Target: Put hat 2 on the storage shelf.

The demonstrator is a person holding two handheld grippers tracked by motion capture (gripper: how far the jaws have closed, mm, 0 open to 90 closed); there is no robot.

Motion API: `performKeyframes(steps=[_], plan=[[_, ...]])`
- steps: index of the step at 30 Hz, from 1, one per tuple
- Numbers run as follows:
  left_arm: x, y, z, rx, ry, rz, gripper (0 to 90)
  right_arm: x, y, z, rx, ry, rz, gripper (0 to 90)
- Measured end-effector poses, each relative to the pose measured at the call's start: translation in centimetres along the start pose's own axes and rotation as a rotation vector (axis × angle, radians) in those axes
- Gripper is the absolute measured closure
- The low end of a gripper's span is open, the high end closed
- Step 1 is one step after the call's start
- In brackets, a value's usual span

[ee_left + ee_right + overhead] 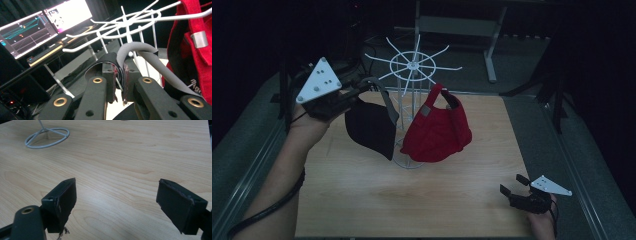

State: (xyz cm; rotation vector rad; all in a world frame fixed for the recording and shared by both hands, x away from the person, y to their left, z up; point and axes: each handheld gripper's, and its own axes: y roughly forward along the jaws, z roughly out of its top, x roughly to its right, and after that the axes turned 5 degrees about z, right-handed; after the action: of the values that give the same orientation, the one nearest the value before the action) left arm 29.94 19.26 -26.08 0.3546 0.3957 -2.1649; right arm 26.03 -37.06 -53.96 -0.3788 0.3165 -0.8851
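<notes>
**High View: Black Cap at the Rack, Not Yet Hung**

High view showed the left gripper [354, 92] raised just left of the white wire spoked hat rack [412, 65], its jaws clamped on the grey-lined strap of a black fabric cap [371, 127]. The cap dangled from that grip, its body hanging beside the rack's upright and close to the rack's left-hand spokes. Left gripper view confirmed the hold: the strap [130, 50] was pinched between the jaws and looped up toward a white spoke tip, near it, though whether the loop had caught the spoke could not be told.

Right of the rack's post, a red fabric cap [437, 132] hung from another spoke by its own strap, so that one seemed done. The black cap appeared to be the piece left; judging by its position, hooking its strap over a free spoke and letting go remained.

Well to the right of the rack and nearer the person, the right gripper [513, 184] rested low over the pale wooden table [362, 195], jaws spread wide and holding nothing, with the rack's ring base [47, 137] farther off in right gripper view.
</notes>
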Motion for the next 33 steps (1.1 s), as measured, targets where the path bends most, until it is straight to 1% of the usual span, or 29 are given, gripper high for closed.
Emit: performKeyframes(steps=[1, 3, 4, 7, 8, 10, 12, 13, 16, 17, 19, 20, 22, 23, 24, 27, 33], plan=[[0.1, 0.0, -0.1, 0.001, -0.005, 0.003, 83.7, 0.0, 0.0, 0.0, -0.001, -0.001, 0.000, 16.4], [0.1, 0.0, -0.4, 0.004, -0.023, -0.007, 83.5, 0.0, 0.0, 0.0, -0.002, -0.001, 0.000, 16.3], [0.3, -0.1, -0.4, 0.009, -0.017, -0.007, 83.4, 0.0, 0.0, 0.0, -0.002, -0.001, 0.000, 16.3], [0.4, -0.2, -0.5, 0.016, -0.022, -0.013, 81.8, 0.0, -0.1, 0.0, 0.000, 0.004, 0.000, 16.3], [0.4, -0.3, -0.6, 0.013, -0.023, -0.016, 80.3, 0.0, -0.1, 0.0, 0.001, 0.005, 0.000, 16.4], [0.5, -0.2, -0.8, 0.002, -0.027, -0.015, 72.9, 0.0, -0.1, 0.0, 0.000, 0.004, 0.000, 16.4], [0.6, -0.2, -1.1, -0.012, -0.021, -0.018, 70.6, 0.0, -0.1, 0.1, 0.001, 0.002, -0.002, 16.4], [0.7, -0.3, -1.3, -0.008, -0.022, -0.026, 68.7, 0.0, -0.1, 0.1, 0.002, 0.002, 0.000, 16.3], [0.8, -0.5, -1.8, -0.006, -0.038, -0.034, 68.4, 0.0, -0.1, 0.1, 0.004, 0.001, -0.001, 16.3], [0.8, -0.6, -1.9, -0.003, -0.042, -0.035, 66.5, 0.0, -0.1, 0.1, 0.005, 0.001, -0.003, 16.3], [0.8, -0.8, -2.2, -0.004, -0.048, -0.034, 66.1, 0.0, -0.1, 0.0, 0.004, 0.003, -0.002, 16.3], [0.8, -1.0, -2.4, 0.000, -0.051, -0.032, 63.8, 0.0, -0.1, 0.0, 0.002, 0.005, -0.002, 16.4], [0.7, -1.3, -2.6, 0.008, -0.068, -0.023, 63.6, 0.0, -0.1, 0.0, 0.001, 0.004, -0.004, 16.3], [0.5, -1.6, -2.7, 0.015, -0.079, -0.026, 63.3, 0.0, -0.1, 0.0, 0.003, 0.003, -0.003, 16.4], [0.5, -1.8, -2.8, 0.018, -0.086, -0.024, 61.5, 0.0, -0.1, 0.1, 0.002, 0.000, -0.005, 16.4], [0.4, -2.3, -3.3, 0.012, -0.089, -0.017, 61.5, 0.0, -0.1, 0.1, 0.001, 0.001, -0.003, 16.3], [0.4, -3.3, -4.7, 0.002, -0.109, -0.021, 61.5, -0.1, -0.1, 0.1, 0.002, 0.000, -0.001, 16.3]])
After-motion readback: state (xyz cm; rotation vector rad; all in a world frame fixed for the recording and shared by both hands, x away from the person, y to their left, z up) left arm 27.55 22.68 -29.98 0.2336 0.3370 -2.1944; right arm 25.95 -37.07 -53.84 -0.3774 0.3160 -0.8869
